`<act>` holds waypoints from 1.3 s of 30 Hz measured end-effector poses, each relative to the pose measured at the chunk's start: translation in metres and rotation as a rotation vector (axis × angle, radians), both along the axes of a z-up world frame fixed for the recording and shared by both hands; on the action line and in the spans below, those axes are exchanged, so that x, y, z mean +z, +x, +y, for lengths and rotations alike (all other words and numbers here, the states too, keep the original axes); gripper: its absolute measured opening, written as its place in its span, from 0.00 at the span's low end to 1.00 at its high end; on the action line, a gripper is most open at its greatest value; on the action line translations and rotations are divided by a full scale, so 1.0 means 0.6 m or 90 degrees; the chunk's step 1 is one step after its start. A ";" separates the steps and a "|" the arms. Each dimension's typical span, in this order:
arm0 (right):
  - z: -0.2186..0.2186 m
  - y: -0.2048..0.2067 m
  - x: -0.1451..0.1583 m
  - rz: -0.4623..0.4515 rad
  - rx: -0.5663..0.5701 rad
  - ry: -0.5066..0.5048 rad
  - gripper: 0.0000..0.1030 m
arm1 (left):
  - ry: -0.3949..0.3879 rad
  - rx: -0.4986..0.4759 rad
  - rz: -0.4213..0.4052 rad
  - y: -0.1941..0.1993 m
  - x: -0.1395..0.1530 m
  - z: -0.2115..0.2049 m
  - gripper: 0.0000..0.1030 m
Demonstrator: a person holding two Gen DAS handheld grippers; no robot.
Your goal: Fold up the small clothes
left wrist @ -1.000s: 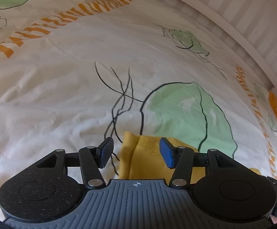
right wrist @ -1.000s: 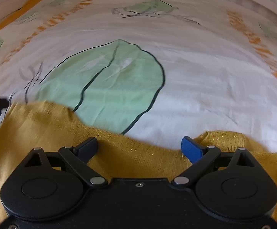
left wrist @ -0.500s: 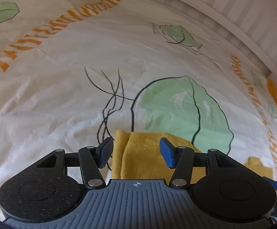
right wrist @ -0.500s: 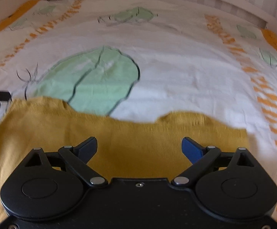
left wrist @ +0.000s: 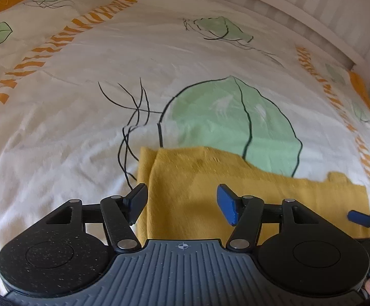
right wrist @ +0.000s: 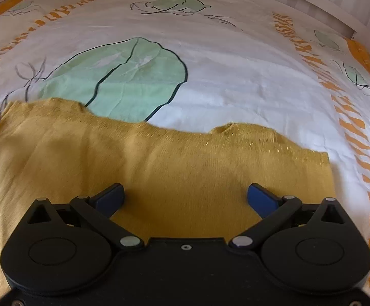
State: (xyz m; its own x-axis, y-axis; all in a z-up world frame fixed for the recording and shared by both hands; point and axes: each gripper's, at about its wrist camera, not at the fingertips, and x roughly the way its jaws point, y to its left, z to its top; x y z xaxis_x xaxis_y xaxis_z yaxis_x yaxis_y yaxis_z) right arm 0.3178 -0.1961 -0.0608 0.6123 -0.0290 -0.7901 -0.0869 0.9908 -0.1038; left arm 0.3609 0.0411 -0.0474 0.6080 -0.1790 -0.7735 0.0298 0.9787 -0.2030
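Note:
A mustard-yellow knit garment [left wrist: 236,193] lies flat on the bed, folded over, with a layered edge at its left end. It also fills the lower half of the right wrist view [right wrist: 159,168]. My left gripper [left wrist: 182,204] is open and empty, above the garment's left end. My right gripper [right wrist: 185,199] is open wide and empty, above the garment's right half. A blue fingertip of the right gripper [left wrist: 361,218] shows at the right edge of the left wrist view.
The bed sheet [left wrist: 70,127] is white with green leaf prints and orange striped bands. A big green leaf [right wrist: 123,76] lies just beyond the garment. A white slatted bed frame [left wrist: 338,7] runs along the far side.
Both grippers have drawn back and up from the garment, so more of it shows. Both stay open. The garment now lies flat.

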 end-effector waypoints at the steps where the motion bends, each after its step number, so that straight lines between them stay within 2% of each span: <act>1: 0.002 -0.010 0.002 0.001 0.005 -0.004 0.99 | 0.001 -0.001 0.002 -0.005 0.001 -0.003 0.57; 10: 0.006 -0.115 0.005 0.010 0.040 -0.045 0.99 | 0.006 0.003 0.004 -0.059 0.019 -0.026 0.58; 16: -0.017 -0.154 0.004 0.041 0.052 -0.013 0.99 | 0.024 -0.012 0.012 -0.095 0.021 -0.047 0.59; 19: -0.044 -0.157 0.016 0.050 0.040 0.036 0.99 | 0.024 -0.025 0.019 -0.113 0.017 -0.057 0.60; 23: -0.110 -0.147 0.044 0.029 -0.028 0.125 0.99 | 0.017 -0.042 0.028 -0.130 0.007 -0.071 0.63; 27: -0.172 -0.133 0.053 0.018 -0.081 0.183 0.99 | 0.017 -0.062 0.031 -0.135 -0.006 -0.085 0.63; 31: -0.236 -0.124 0.039 0.034 -0.115 0.275 0.99 | 0.023 -0.071 0.051 -0.130 -0.021 -0.090 0.63; 35: -0.297 -0.126 0.011 0.045 -0.186 0.369 1.00 | 0.023 -0.080 0.050 -0.130 -0.023 -0.092 0.63; 39: -0.316 -0.123 -0.002 0.073 -0.199 0.398 1.00 | 0.016 -0.082 0.051 -0.129 -0.024 -0.097 0.64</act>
State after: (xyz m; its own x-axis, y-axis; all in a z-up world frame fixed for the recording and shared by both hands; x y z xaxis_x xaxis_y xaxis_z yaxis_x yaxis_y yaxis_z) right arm 0.2438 -0.3858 -0.0622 0.5608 0.2899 -0.7756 0.2356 0.8421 0.4852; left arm 0.2835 -0.0169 -0.0618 0.5176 -0.2313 -0.8237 0.1396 0.9727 -0.1854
